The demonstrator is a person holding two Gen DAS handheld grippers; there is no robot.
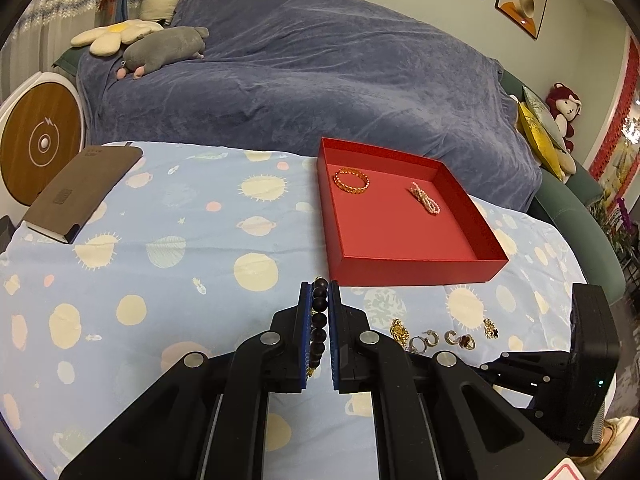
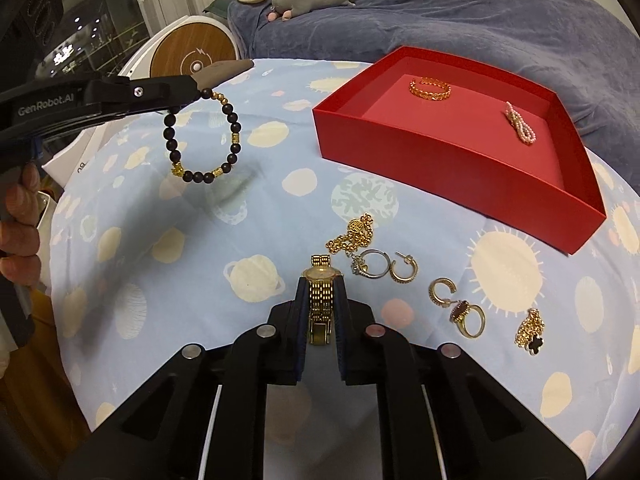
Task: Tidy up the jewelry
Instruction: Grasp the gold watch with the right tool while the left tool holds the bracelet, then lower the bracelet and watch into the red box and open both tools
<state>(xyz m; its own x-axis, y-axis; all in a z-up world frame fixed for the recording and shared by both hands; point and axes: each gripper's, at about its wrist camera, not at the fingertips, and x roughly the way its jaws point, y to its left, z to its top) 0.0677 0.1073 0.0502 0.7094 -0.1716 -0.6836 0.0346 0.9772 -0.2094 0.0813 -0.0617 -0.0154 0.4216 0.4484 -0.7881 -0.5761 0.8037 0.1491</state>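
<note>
My left gripper (image 1: 319, 286) is shut on a dark bead bracelet (image 1: 319, 320) with gold spacers and holds it in the air left of the red box (image 1: 412, 270). In the right wrist view the bracelet (image 2: 232, 136) hangs from the left gripper (image 2: 198, 90) above the cloth. My right gripper (image 2: 320, 280) is shut on a gold watch (image 2: 320, 300). The red box (image 2: 440, 168) holds an orange bracelet (image 2: 430, 89) and a pearl bracelet (image 2: 520, 123). A gold chain (image 2: 352, 234), hoop earrings (image 2: 404, 268), rings (image 2: 468, 318) and a clover pendant (image 2: 532, 332) lie on the cloth.
A table covered with a light blue planet-print cloth (image 1: 180, 240) carries a brown notebook (image 1: 80, 192) at the far left. A blue-covered sofa (image 1: 320, 80) with plush toys stands behind. A round wooden-faced device (image 1: 40, 144) stands at the left.
</note>
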